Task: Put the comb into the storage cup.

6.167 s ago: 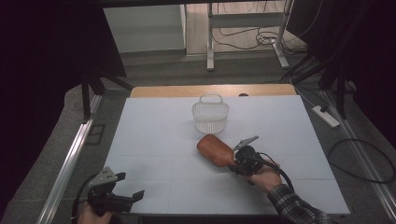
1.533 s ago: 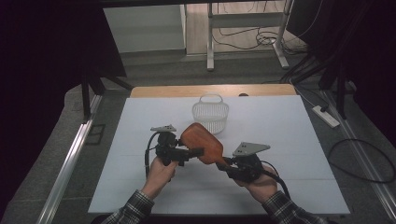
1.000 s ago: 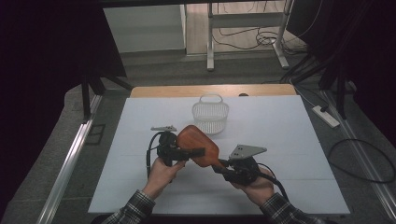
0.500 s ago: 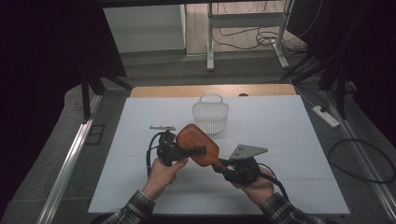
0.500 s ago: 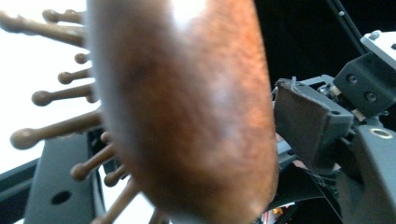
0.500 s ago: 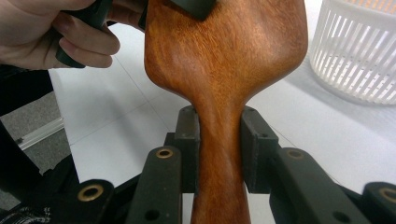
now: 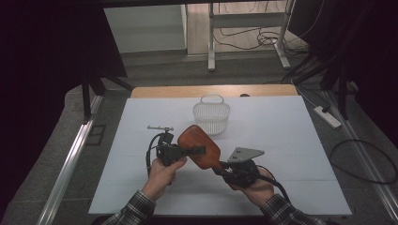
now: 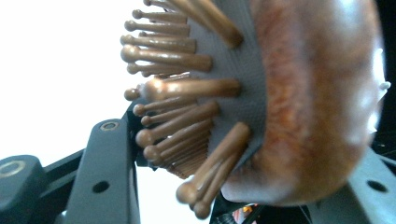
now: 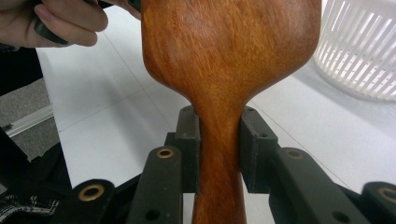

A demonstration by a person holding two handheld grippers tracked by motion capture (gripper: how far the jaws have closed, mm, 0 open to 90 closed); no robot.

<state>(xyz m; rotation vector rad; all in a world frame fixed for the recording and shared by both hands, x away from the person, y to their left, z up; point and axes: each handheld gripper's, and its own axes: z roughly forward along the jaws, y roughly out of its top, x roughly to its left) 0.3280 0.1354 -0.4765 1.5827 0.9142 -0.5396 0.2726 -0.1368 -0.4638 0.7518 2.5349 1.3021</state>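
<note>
High view: a white basket (image 7: 211, 117) stands empty at the far middle of the worktop (image 7: 291, 136); just near of it, a wooden hairbrush (image 7: 199, 146) hangs between both grippers, lifted since six seconds ago. Left gripper view: the left gripper (image 8: 233, 186), its jaws just closed, clamps the brush head. Right gripper view: the right gripper (image 9: 218, 149) grips the handle.
</note>
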